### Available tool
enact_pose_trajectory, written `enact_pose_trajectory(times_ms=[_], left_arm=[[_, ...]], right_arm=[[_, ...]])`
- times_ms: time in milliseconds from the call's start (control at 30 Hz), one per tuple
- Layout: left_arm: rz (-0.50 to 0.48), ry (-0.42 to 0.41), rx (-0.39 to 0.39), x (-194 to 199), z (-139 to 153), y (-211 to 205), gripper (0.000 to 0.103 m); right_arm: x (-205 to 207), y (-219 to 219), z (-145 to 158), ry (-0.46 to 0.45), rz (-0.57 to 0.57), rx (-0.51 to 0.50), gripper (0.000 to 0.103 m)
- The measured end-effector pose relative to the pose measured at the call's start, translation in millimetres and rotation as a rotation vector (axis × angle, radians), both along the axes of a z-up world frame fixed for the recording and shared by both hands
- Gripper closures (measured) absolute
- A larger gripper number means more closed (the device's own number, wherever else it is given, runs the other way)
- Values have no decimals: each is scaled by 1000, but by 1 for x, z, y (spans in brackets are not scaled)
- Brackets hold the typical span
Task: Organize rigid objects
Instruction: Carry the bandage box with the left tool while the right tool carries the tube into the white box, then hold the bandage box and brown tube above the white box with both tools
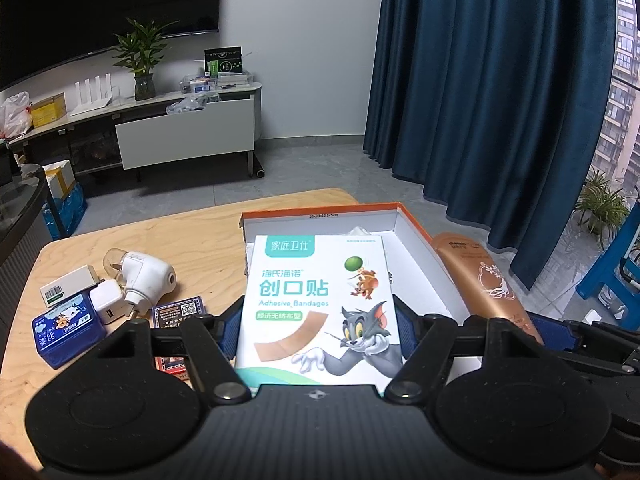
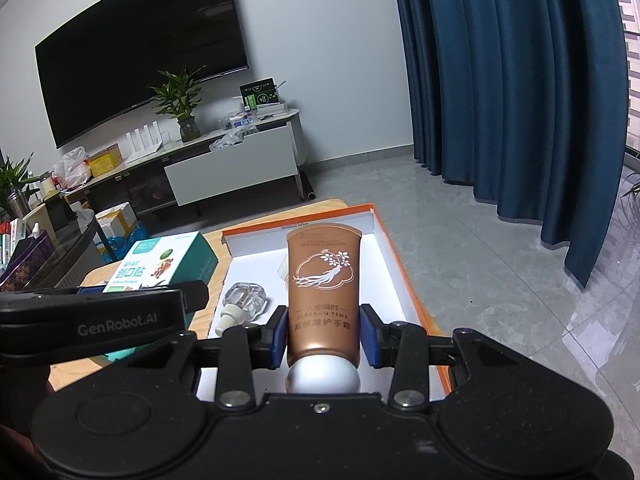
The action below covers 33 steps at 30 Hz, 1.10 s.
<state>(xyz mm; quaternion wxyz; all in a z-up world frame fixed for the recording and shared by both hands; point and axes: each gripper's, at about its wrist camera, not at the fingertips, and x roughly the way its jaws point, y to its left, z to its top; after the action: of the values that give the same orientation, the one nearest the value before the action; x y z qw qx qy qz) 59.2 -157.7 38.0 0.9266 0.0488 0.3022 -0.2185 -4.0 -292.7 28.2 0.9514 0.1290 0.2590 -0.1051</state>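
- Left tool (image 1: 320, 330) clamped on the bandage box (image 1: 320, 304), blue pads pressed to both long sides; box held above the open orange-rimmed tray (image 1: 416, 248), its far end over the white interior.
- Right tool (image 2: 323, 334) clenched on the brown hand-cream tube (image 2: 325, 284), silver cap toward the camera, tube over the tray's right half.
- Inside the tray: a clear glass bottle (image 2: 244, 300) lies near the left wall; white floor open toward the far wall and right wall.
- Tray sits at the bench's (image 1: 160, 236) right edge, floor right beyond it.
- Left of the tray, bench holds a white plug device (image 1: 146, 280), white charger (image 1: 108, 300), blue tin (image 1: 66, 330), small white carton (image 1: 68, 284), bunched close.
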Motion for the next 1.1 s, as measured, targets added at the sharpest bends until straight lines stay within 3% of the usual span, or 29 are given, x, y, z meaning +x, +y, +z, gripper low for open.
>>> enact_pose_trajectory(times_ms=[1100], left_arm=[[43,40,-5,24,-4,-7,31]], right_arm=[[22,-8,-8,43,22,-32,57]])
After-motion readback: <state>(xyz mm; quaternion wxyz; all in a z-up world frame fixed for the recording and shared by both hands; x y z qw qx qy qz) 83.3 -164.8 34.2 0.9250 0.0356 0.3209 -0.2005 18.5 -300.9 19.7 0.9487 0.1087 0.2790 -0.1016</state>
